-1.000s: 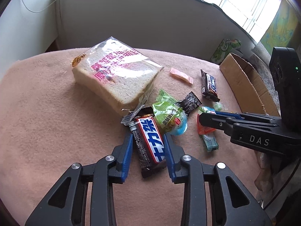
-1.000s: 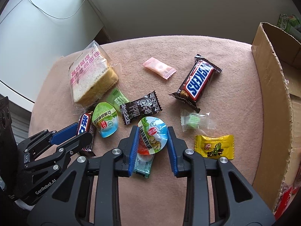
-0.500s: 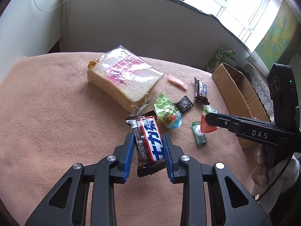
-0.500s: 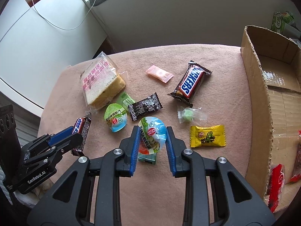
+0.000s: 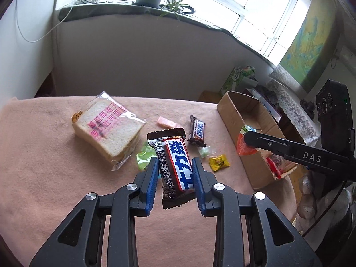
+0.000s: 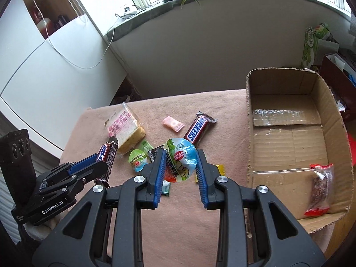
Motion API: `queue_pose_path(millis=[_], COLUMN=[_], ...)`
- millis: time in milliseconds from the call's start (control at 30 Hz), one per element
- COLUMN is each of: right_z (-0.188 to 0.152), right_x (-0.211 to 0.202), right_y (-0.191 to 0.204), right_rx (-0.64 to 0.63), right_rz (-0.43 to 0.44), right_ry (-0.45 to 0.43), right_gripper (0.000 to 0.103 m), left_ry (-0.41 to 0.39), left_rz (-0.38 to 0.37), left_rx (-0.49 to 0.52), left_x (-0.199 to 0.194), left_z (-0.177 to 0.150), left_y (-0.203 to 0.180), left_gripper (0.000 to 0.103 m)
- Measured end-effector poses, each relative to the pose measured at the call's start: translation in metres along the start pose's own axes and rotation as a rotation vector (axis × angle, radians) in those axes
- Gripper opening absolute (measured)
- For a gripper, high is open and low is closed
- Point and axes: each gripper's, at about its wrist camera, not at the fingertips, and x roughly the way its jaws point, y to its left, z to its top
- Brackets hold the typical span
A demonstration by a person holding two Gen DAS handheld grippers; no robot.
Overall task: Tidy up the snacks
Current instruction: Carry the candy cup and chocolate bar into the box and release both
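My left gripper [image 5: 175,166] is shut on a brown and blue chocolate bar [image 5: 174,163] and holds it well above the pink cloth [image 5: 44,166]. It also shows in the right wrist view [image 6: 106,158]. My right gripper [image 6: 180,160] is shut on a round jelly cup [image 6: 180,159] with a blue and green lid, lifted above the cloth. In the left wrist view the cup [image 5: 243,142] hangs over the near edge of the cardboard box [image 5: 227,115]. The box [image 6: 289,138] holds a red packet [image 6: 319,191].
On the cloth lie a bagged bread loaf [image 5: 106,131], a Snickers bar [image 6: 199,129], a pink candy [image 6: 173,123], a green jelly cup [image 6: 138,159], a yellow candy [image 5: 219,162] and other small sweets. A wall and a window sill stand behind.
Both grippers rose from the cloth with their snacks. The right gripper carried the jelly cup right, to the box edge. The left gripper lifted the chocolate bar.
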Motion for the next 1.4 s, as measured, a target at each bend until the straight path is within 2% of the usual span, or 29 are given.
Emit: queue_pose_path(millis=[233,433,867,1267,1333,1367,1400], right_z=[0.014,0.026,0.042,0.039,0.039,0.039,0.039], right_x=[-0.033,-0.044,-0.026,-0.021,-0.022,-0.022,-0.024], right_y=[-0.047,-0.086,-0.141,-0.167,-0.168,-0.168,-0.168], right_rx=[0.06,0.115,0.173,0.206,0.208,0.21,0.212], right_rz=[-0.053,-0.099,-0.158,-0.19,-0.197,-0.197,-0.2], right_ry=[-0.059,-0.084,-0.063,-0.054,-0.058,-0.06,-0.066], right_gripper=[0.028,0.028,0.028,0.029,0.033,0.045,0.062], left_ry=[-0.017,-0.01,0.055,0.096,0.103,0.112,0.116], left_rz=[-0.057,-0.089,-0.128,-0.147,-0.147,-0.149,-0.15], left_rx=[0.035,0.09,0.163,0.188,0.19,0.193,0.196], left_x=[0.013,0.033,0.081,0.102,0.104,0.106,0.106], left_z=[0.019,0.031,0.046,0.044,0.044,0.045,0.044], left_y=[-0.037,-0.075,-0.133,-0.156,-0.158,-0.16,-0.161], left_gripper=[0.029,0.029,0.028,0.029,0.03,0.037,0.046])
